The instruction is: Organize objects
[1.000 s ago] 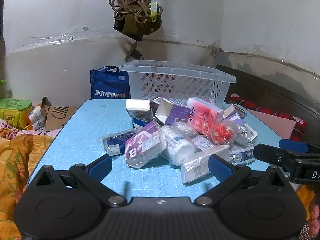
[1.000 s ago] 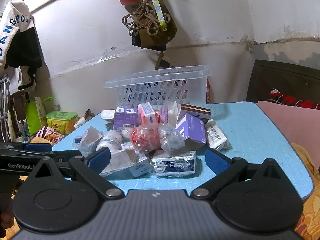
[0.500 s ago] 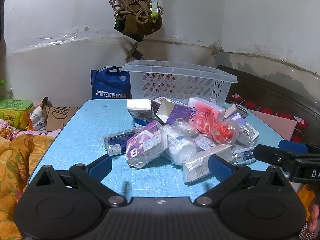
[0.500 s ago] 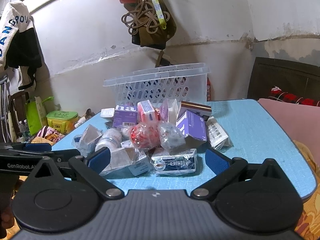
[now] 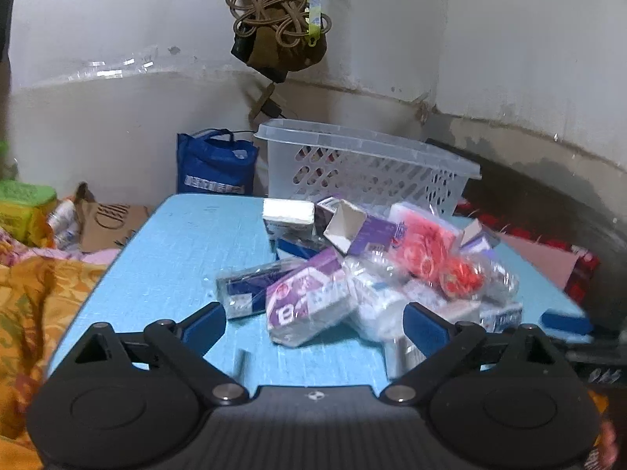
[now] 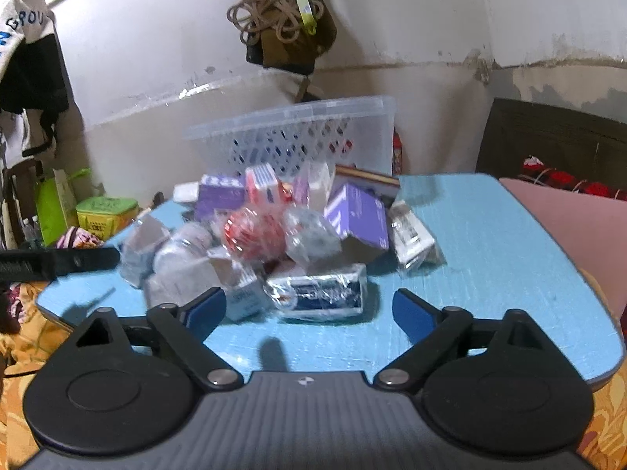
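Both claws are hanging over the near edge of the light-blue bench (image 5: pixel 184 243), and both pictures are smeared with blur, so the print on the packets is not readable. The left claw (image 5: pixel 314 323) is standing wide, its jaws having just been closing a little, with nothing pressed between the blue pads; the purple-and-white wrapped box (image 5: pixel 309 301) is lying just ahead of the gap. The right claw (image 6: pixel 309 309) is also wide and has just been narrowing, gripping nothing, with the dark-blue wrapped pack (image 6: pixel 321 293) sitting just beyond its fingertips.

The pile of packets (image 6: pixel 282 235) is heaped mid-bench: a red item in clear film (image 6: pixel 252 231), a purple carton (image 6: pixel 358 215) tilting against its neighbours, and a pink-red box (image 5: pixel 423 239). How many pieces are lying underneath is impossible to tell, since they are overlapping and the film is glaring.

Behind the pile the clear plastic basket (image 5: pixel 368 168) is standing at the far edge of the bench; its inside is hidden by the latticed wall, only blurred coloured flecks showing through. A blue bag (image 5: pixel 213 164) is sitting beside it, its lettering illegible. In the left view the right claw is cut off at the right edge, and in the right view one black finger (image 6: pixel 74 260) of the left claw is poking in from the left.
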`<state>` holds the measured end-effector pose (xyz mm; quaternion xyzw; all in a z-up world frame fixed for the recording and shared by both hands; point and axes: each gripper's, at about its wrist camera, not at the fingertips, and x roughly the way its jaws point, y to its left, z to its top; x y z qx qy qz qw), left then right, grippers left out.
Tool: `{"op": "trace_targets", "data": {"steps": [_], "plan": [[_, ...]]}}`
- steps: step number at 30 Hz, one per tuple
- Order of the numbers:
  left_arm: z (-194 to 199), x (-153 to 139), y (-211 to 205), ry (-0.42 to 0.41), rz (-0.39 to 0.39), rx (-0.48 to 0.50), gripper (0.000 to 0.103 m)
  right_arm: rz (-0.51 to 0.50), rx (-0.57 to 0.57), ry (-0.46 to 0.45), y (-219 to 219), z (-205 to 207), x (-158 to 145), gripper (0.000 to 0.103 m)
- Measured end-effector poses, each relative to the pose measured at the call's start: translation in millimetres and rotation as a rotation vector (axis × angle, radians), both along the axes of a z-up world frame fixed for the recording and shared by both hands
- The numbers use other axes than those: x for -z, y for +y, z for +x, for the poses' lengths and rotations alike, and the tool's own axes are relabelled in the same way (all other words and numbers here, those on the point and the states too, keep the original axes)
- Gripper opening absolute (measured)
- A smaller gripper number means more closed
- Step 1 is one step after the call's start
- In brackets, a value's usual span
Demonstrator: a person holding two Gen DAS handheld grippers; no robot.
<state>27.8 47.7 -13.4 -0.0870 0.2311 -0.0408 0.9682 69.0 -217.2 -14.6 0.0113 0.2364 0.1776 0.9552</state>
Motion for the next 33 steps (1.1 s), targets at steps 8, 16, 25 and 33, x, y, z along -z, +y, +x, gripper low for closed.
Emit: {"op": "trace_targets", "data": {"steps": [8, 16, 25, 33], "plan": [[17.4, 4.5, 5.1, 0.007, -0.007, 0.010, 0.099, 0.044, 0.026, -0.069, -3.0, 6.9, -18.8, 0.082], [33.5, 12.0, 8.7, 0.031, -0.026, 0.038, 0.099, 0.048, -0.001, -0.023, 3.5, 32.5, -14.2, 0.058], [35.6, 23.2, 23.6, 0.051, -0.120, 0.046, 0.098, 0.082, -0.038, -0.012, 1.3, 32.6, -11.1, 0.046], [35.9, 26.5, 29.2, 0.042, -0.166, 0.050, 0.096, 0.088, -0.050, -0.014, 1.5, 32.2, -11.1, 0.045]]}}
